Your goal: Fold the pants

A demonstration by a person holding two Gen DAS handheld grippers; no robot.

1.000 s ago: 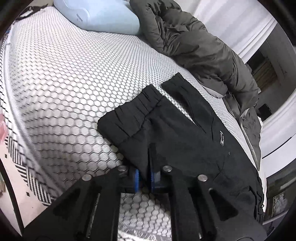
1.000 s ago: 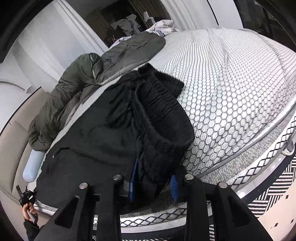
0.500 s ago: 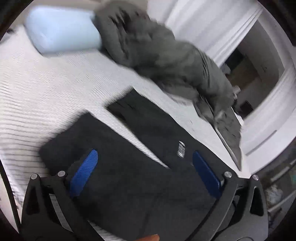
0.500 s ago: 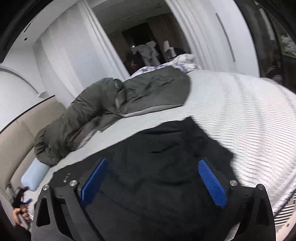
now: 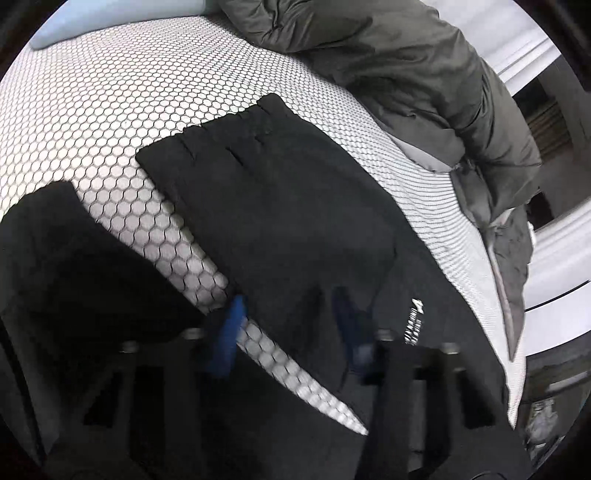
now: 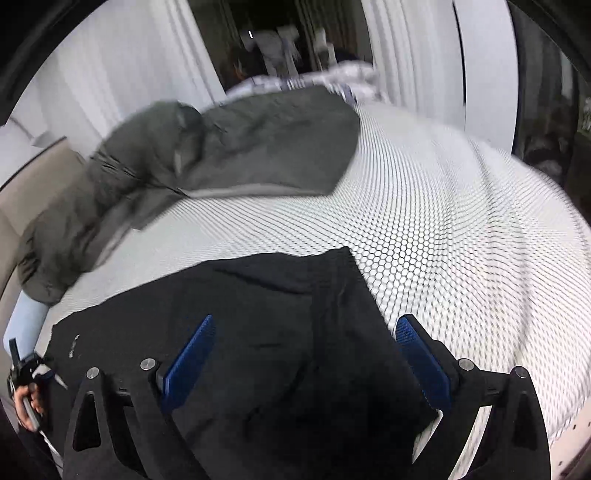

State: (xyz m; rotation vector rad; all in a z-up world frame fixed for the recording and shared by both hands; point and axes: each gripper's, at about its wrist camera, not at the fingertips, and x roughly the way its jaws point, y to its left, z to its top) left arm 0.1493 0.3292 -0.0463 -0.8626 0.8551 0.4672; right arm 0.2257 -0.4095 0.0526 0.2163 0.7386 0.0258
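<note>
Black pants (image 5: 295,206), partly folded on the bed (image 5: 110,92), long axis running left to right between the two tools: left gripper (image 5: 288,325), fingers half-spread astride one fabric edge, sits nearer; right gripper (image 6: 306,354) hovers, fingers wide apart, holding nothing.

The pants (image 5: 295,206) are black, with a small white logo (image 5: 413,321). The bed (image 5: 110,103) cover is white with a dark honeycomb pattern. The jacket (image 5: 406,66) is dark olive green. The pillow (image 5: 40,35) is light blue. The right claw (image 6: 303,362) is black with blue pads (image 6: 421,358).
</note>
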